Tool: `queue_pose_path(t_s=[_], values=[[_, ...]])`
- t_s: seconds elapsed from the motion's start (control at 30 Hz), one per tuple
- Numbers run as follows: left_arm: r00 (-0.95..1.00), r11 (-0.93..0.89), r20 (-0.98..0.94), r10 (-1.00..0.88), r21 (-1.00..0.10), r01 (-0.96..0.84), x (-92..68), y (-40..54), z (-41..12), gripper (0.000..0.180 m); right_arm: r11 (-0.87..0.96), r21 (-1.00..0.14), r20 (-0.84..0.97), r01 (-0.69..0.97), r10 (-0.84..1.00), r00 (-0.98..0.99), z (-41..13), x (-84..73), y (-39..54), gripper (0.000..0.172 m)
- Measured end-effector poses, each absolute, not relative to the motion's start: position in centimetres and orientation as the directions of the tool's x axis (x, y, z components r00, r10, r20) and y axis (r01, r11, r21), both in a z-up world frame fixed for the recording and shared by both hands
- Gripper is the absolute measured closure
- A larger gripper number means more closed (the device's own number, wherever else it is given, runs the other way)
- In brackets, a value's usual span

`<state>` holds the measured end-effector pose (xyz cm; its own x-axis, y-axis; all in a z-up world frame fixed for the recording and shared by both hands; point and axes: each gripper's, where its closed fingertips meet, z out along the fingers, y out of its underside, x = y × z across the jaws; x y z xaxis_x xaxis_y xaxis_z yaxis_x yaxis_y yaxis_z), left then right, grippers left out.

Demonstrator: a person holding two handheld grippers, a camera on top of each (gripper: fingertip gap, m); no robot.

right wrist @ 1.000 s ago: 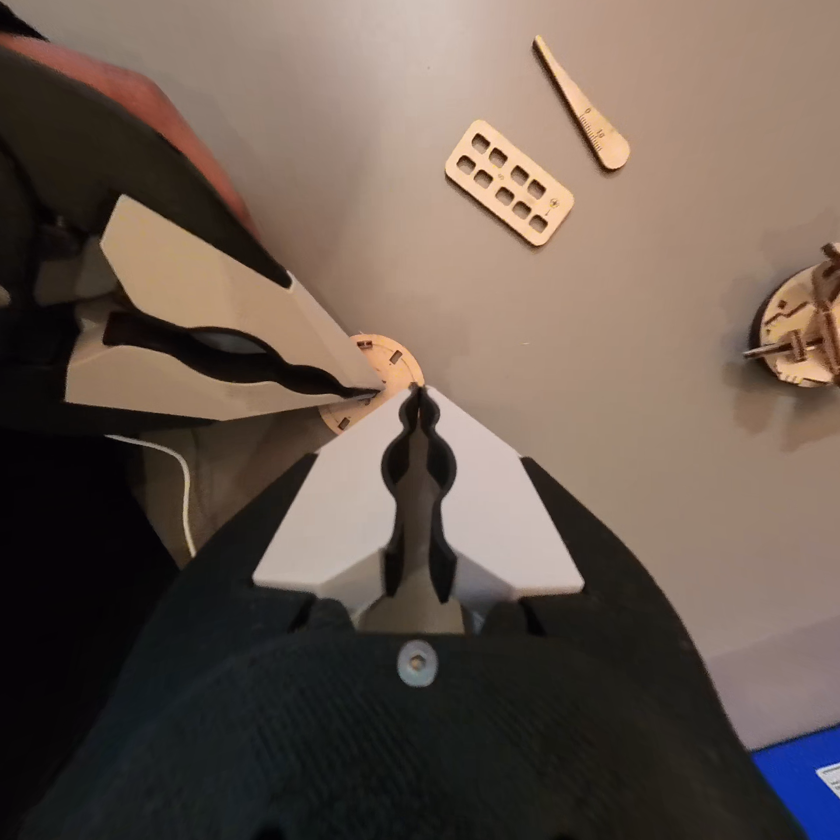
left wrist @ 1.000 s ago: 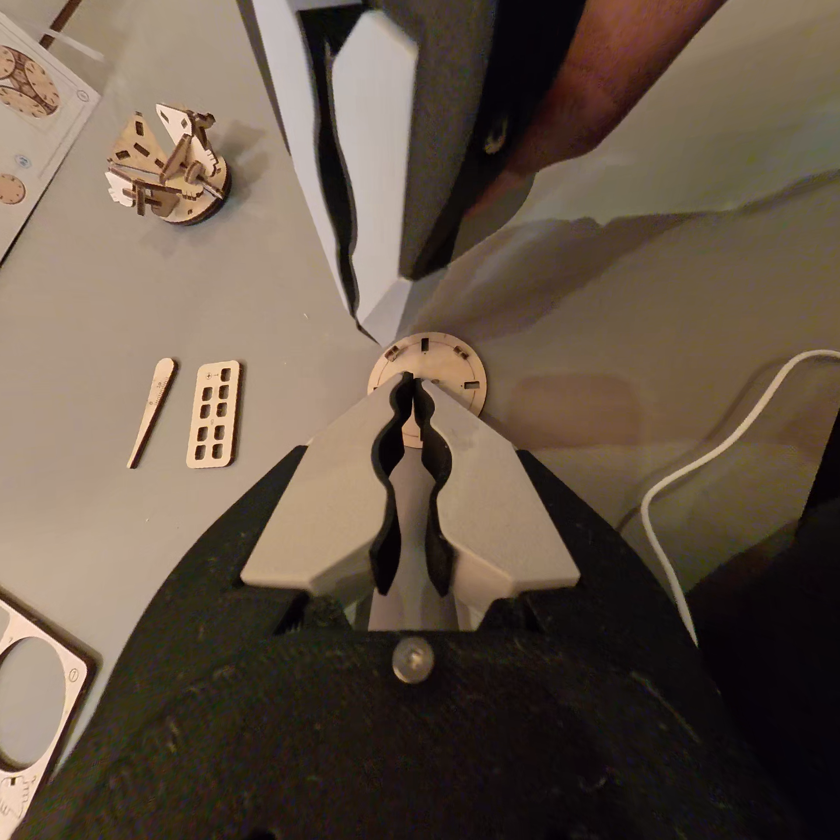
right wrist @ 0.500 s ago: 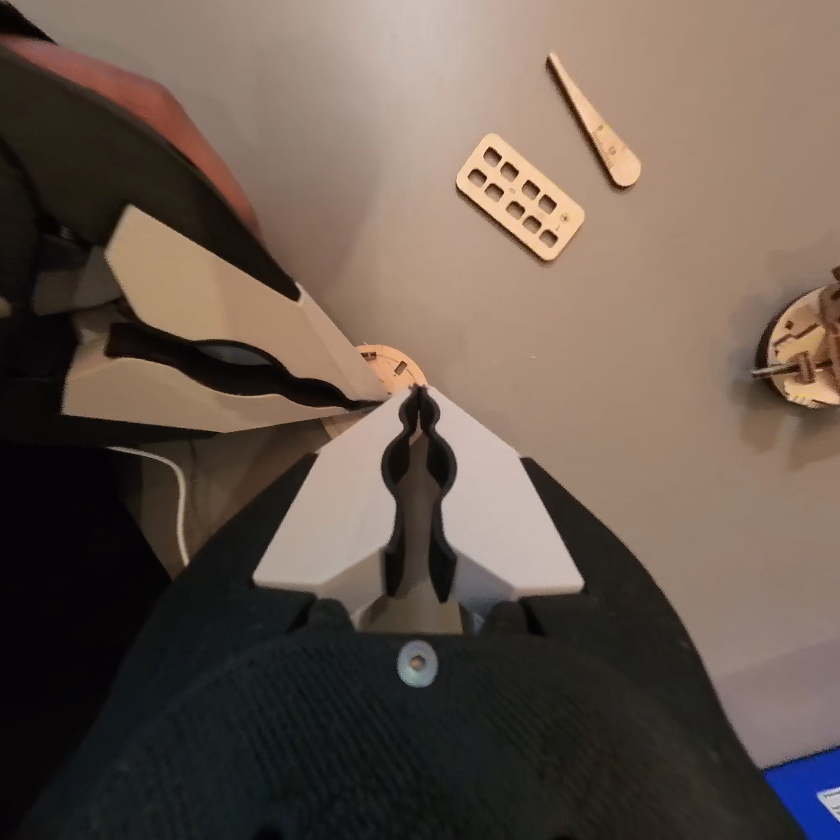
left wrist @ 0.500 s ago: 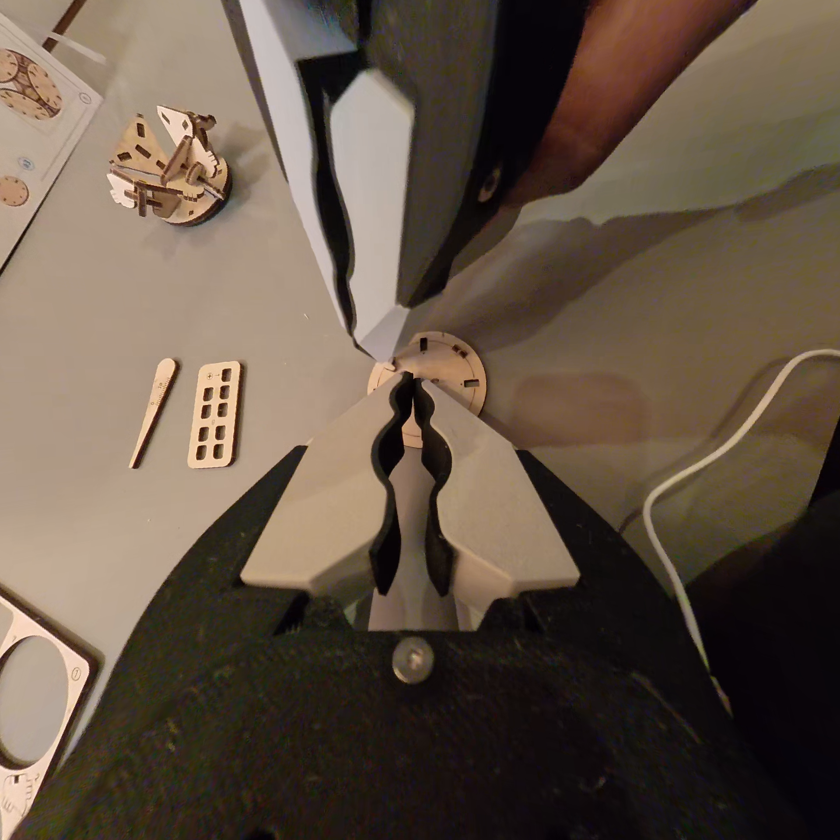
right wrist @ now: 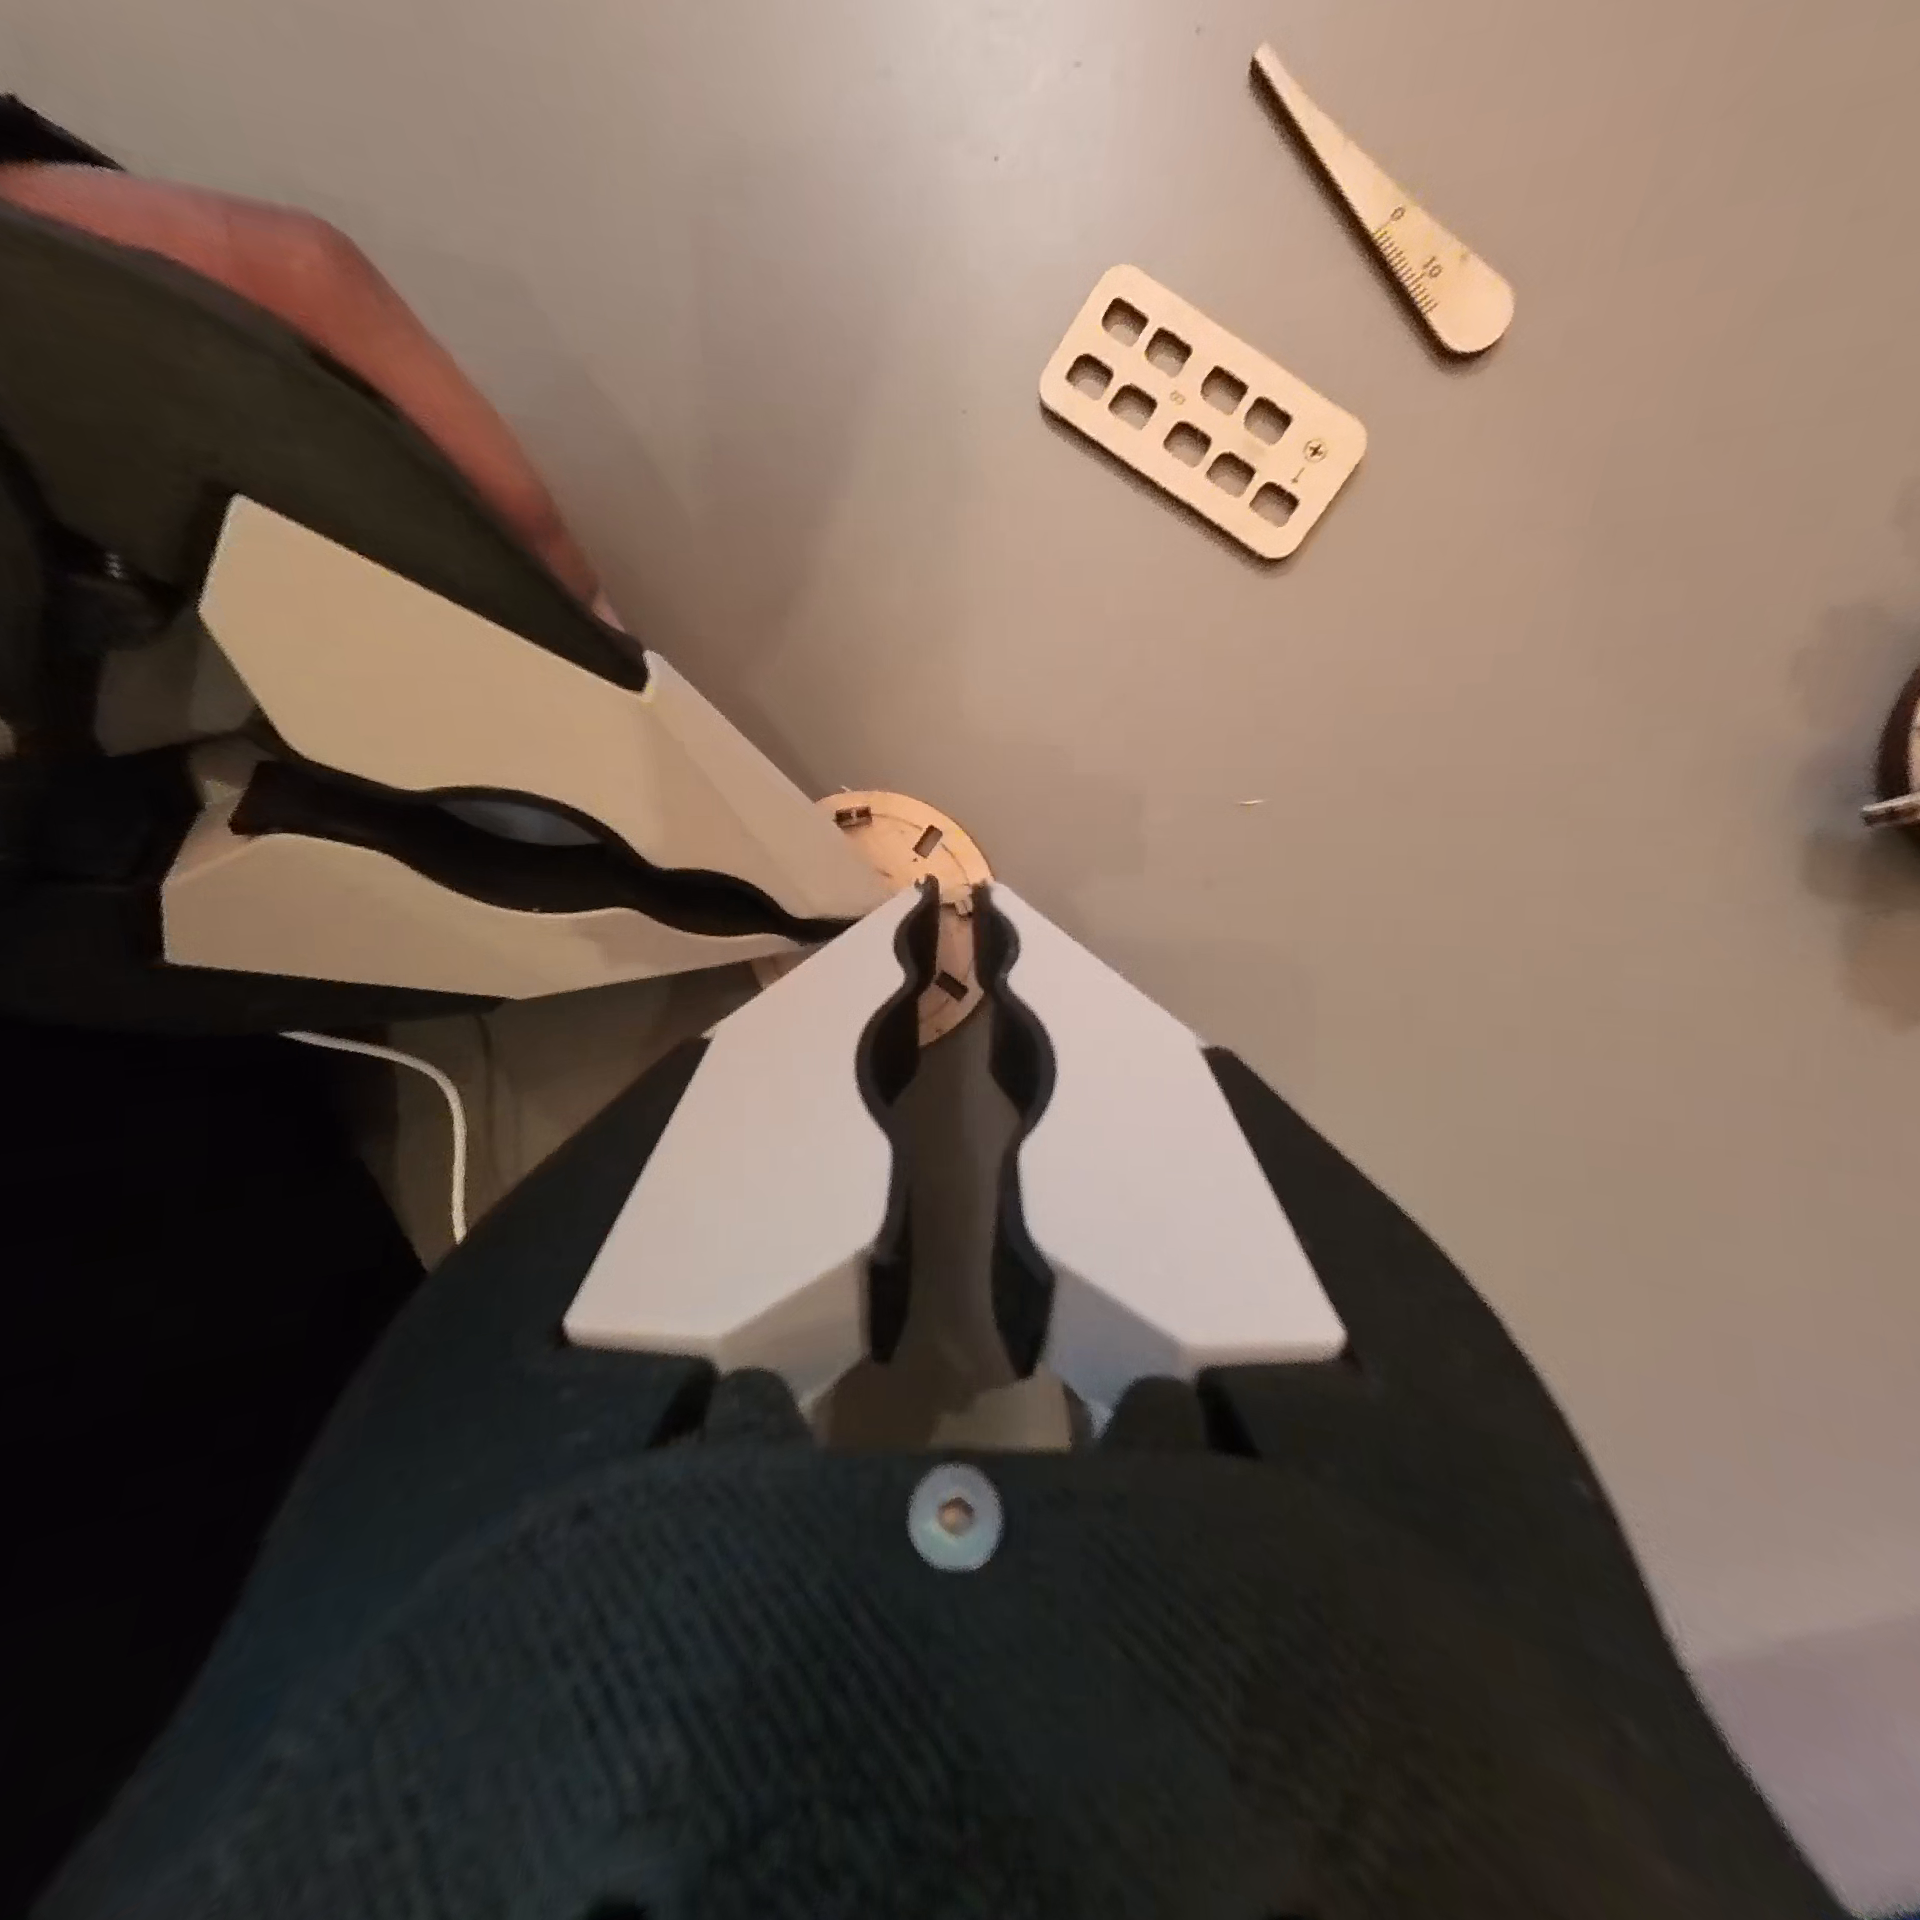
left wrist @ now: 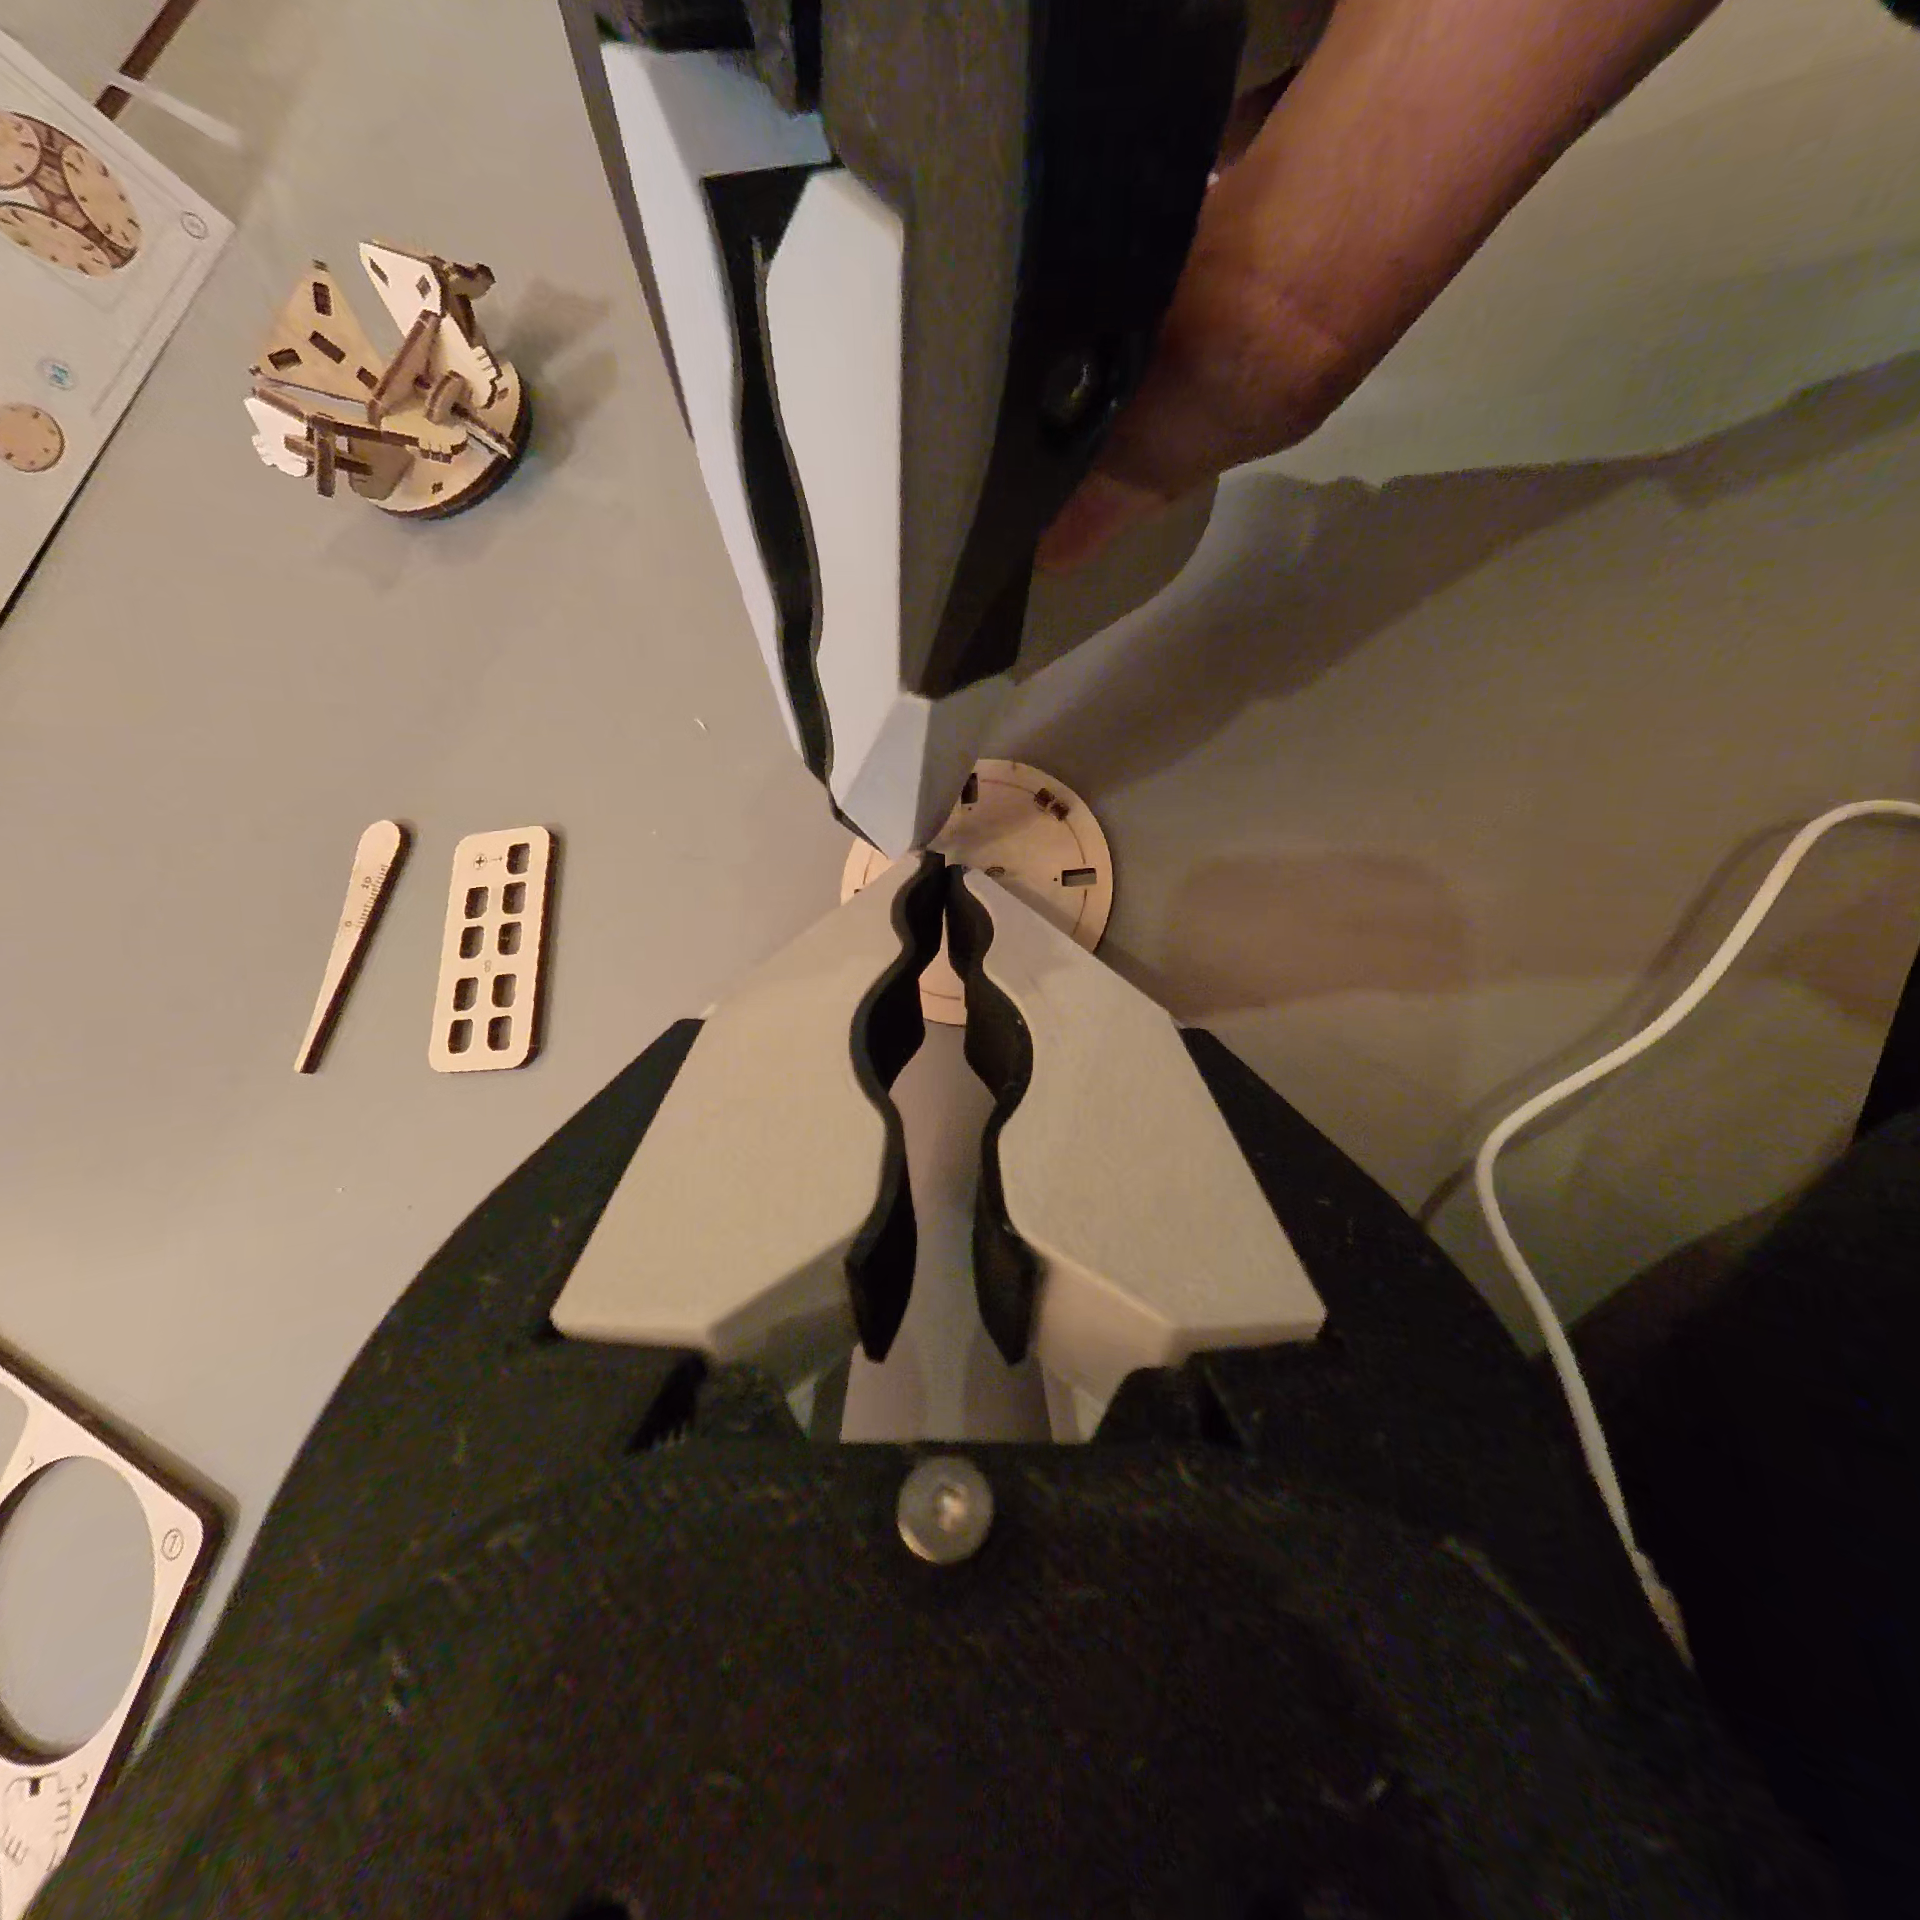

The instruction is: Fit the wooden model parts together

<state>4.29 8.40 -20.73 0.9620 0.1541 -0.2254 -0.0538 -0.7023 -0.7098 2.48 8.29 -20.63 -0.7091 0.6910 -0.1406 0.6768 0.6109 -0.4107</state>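
Observation:
A round wooden disc [left wrist: 1039,862] with small slots lies flat on the grey table [left wrist: 312,675]. My left gripper [left wrist: 940,868] is shut, its tips resting on the disc's near edge. In the right wrist view it comes in from the left [right wrist: 831,920], also shut. My right gripper [right wrist: 956,891] stands slightly open with its tips over the disc [right wrist: 914,831], a small slot showing between them. In the left wrist view it comes down from above [left wrist: 883,842], tip to tip with my left gripper. Neither gripper holds anything.
To one side lie a slotted rectangular wooden plate [left wrist: 490,948] and a tapered wooden stick with a scale [left wrist: 351,940]. A partly built wooden model [left wrist: 384,384] stands farther off. A white cable [left wrist: 1558,1091], a cut-out wooden sheet [left wrist: 94,1558] and a hand [left wrist: 1299,291] are near.
My right gripper moved closer onto the disc and its pads parted a little; they were shut before. My left gripper stayed shut on the same spot.

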Motion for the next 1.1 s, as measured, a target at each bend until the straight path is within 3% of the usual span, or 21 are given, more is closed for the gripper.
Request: queue_pose_path(t_s=[0.37,0.57,0.73,0.87,0.93,1.0,1.1], values=[[0.953,-0.704,-0.261,0.151,-0.705,-0.081,4.3,8.4,-20.7,0.18,0.576,-0.443,-0.213,0.687,0.677,-0.704,-20.6,2.7,8.4,0.166],[0.958,-0.697,-0.248,0.143,-0.713,-0.081,4.4,8.4,-20.6,0.18,0.592,-0.487,-0.167,0.642,0.659,-0.733,-20.6,2.9,8.5,0.168],[0.973,-0.573,-0.14,0.185,-0.819,-0.009,4.0,8.3,-18.3,0.18,0.548,-0.59,-0.087,0.593,0.688,-0.721,-19.2,2.5,8.9,0.169],[0.972,-0.342,0.154,0.177,-0.917,0.207,3.0,7.8,-15.2,0.18,0.278,-0.767,-0.237,0.578,0.715,-0.658,-15.1,1.8,7.8,0.169],[0.941,-0.223,0.327,0.091,-0.914,0.339,2.8,7.4,-13.5,0.17,0.052,-0.806,-0.401,0.589,0.684,-0.61,-12.9,1.6,7.4,0.169],[0.894,-0.112,0.448,-0.023,-0.889,0.443,3.0,6.8,-11.5,0.164,-0.173,-0.751,-0.598,0.637,0.586,-0.546,-11.7,1.5,7.3,0.169],[0.872,-0.004,0.482,-0.083,-0.875,0.484,2.8,6.1,-9.6,0.162,-0.426,-0.588,-0.808,0.688,0.345,-0.477,-10.2,1.8,7.0,0.17]])
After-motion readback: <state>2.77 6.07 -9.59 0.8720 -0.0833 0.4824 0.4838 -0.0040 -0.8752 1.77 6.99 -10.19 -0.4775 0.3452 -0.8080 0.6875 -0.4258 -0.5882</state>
